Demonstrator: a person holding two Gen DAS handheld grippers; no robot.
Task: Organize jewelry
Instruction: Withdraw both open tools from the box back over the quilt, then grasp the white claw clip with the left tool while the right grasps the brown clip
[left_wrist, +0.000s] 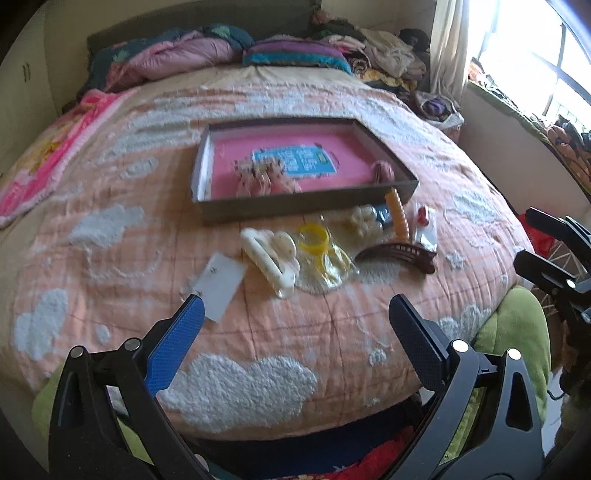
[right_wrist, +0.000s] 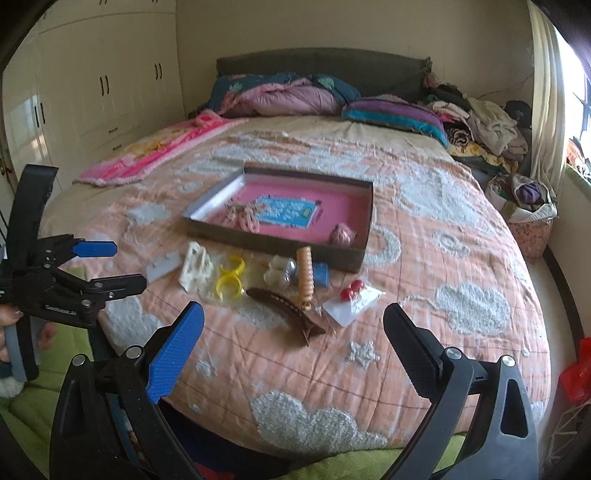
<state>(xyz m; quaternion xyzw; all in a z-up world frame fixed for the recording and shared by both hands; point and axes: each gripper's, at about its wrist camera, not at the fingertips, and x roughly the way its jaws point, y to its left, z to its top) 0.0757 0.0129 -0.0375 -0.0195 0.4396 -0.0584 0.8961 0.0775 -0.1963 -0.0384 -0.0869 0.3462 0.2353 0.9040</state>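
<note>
one tray (right_wrist: 360, 254), two yellow rings (right_wrist: 229, 279), two red beads (right_wrist: 351, 288).

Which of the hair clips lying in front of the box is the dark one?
The brown hair clip, long and curved, lying nearest the bed edge. The other, the white claw clip, is pale and chunky, to its left beside the yellow bangles.

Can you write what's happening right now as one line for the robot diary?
left gripper open, empty | right gripper open, empty | clips loose on bed | tray partly filled
</note>
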